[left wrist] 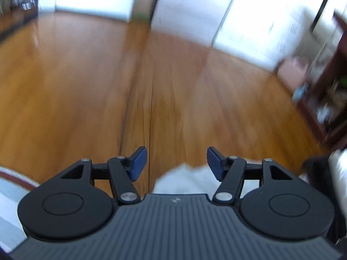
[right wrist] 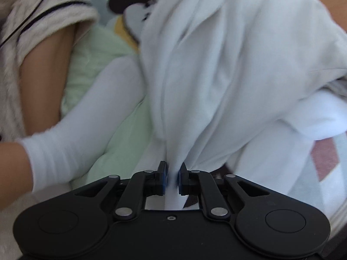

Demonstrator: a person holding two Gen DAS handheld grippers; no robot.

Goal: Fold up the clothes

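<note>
The right gripper (right wrist: 172,178) pinches a bunched edge of a white garment (right wrist: 227,69), its blue pads closed on the cloth, which spreads away from the jaws in loose folds over a pale green cloth (right wrist: 91,69) and a patterned surface beneath. A person's leg in a white sock (right wrist: 71,134) lies alongside at the left of the right wrist view. The left gripper (left wrist: 176,162) hangs released, jaws well apart and holding nothing, above a wooden floor (left wrist: 86,86); only a tip of white fabric (left wrist: 184,179) shows below it, and the view is blurred. The work appears to be at an early stage: one edge is secured and the garment is still crumpled. The next move likely calls for the free gripper to find a second edge or corner so the cloth can be spread flat.
</note>
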